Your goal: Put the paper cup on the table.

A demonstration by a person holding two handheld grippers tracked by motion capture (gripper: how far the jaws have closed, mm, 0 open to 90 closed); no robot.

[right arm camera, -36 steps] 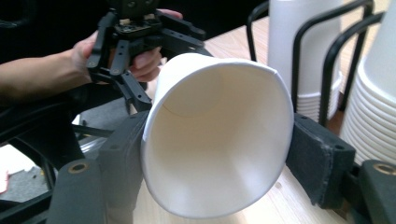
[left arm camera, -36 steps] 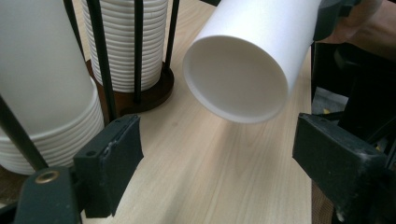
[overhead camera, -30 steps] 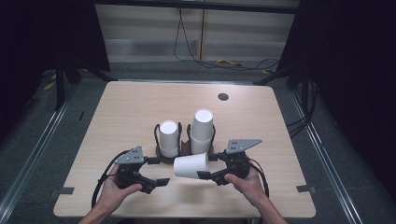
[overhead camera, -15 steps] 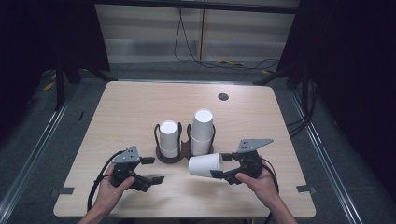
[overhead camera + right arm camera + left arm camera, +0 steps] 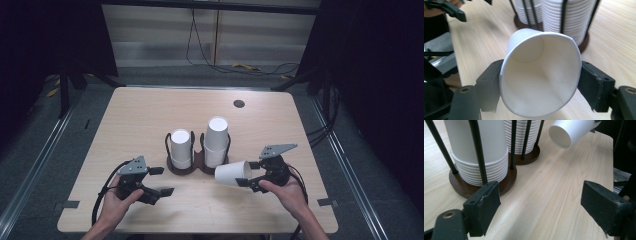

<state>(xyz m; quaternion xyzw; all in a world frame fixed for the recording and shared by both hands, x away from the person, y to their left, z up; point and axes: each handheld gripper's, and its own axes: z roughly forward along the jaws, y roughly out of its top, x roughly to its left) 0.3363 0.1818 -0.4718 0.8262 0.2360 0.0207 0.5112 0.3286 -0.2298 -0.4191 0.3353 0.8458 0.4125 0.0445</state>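
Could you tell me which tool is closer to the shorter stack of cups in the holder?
Left. The left tool sits open just in front-left of the shorter stack. The right tool, clamped on a single cup, is farther off, beyond the taller stack.

Overhead view; two close table-level views

Mid-table, the cup rack [image 5: 197, 162] with its two white stacks [image 5: 216, 140] blocks the way between the hands. Bare wood lies open on the far half of the table [image 5: 150, 110], but for a small dark disc [image 5: 239, 104], and along the near edge between the two grippers.
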